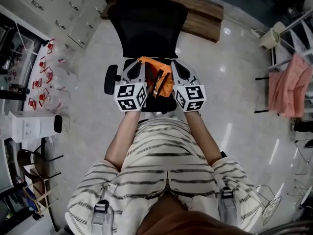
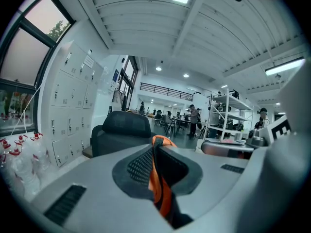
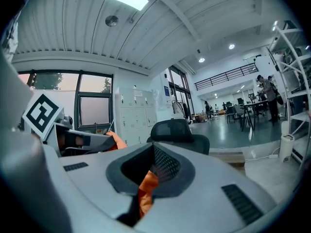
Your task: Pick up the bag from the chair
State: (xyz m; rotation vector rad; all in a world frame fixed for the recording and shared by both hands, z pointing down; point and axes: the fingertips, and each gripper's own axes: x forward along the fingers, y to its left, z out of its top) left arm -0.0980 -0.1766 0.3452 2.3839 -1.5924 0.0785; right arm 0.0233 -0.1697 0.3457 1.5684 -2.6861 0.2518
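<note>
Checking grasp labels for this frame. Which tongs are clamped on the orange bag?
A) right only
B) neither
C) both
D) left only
C: the left tongs and the right tongs each have orange fabric of the bag pinched between their pads, and the head view shows both at the bag above the chair.

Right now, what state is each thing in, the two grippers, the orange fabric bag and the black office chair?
Orange fabric bag: gripped from both sides, over the seat; whether lifted clear, cannot tell.
Left gripper: shut on the bag's strap.
Right gripper: shut on the bag's orange fabric.
Black office chair: upright.
</note>
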